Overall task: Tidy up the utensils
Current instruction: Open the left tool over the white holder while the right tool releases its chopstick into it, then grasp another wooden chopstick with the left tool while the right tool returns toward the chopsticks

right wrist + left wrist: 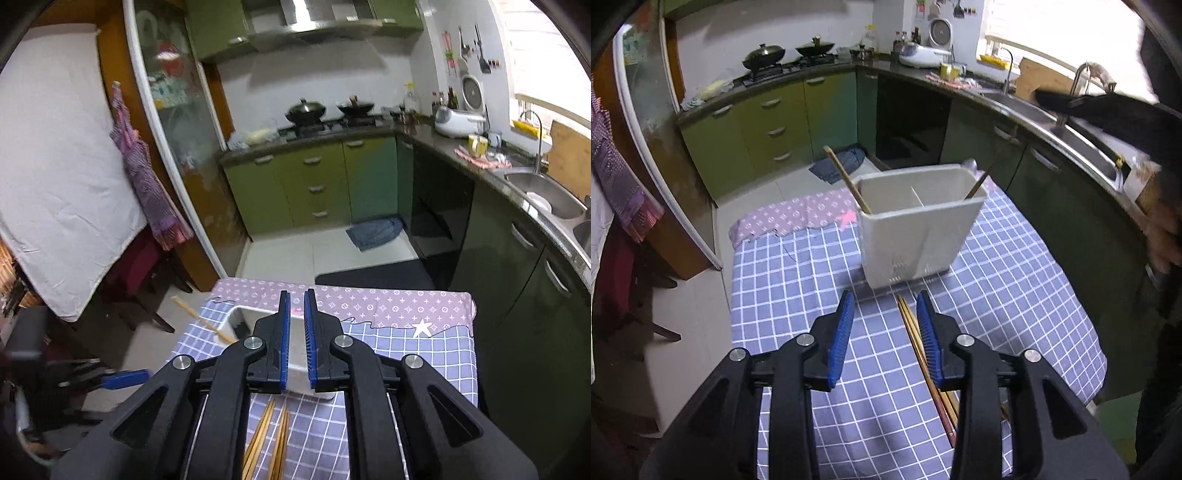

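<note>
While the left gripper [885,295] is hovering with its fingers [842,328] parted and gripping nothing, the chopsticks [916,343] are lying on the checked worktop [798,280] just inside its right-hand finger, their long axis running along the fingers toward the white holder [916,229]. Seen from the right wrist, the right gripper [296,295] is pointing over the holder [236,317], fingers nearly closed and empty, with the chopsticks [266,435] lying beneath it, so the left is looking better placed.
</note>
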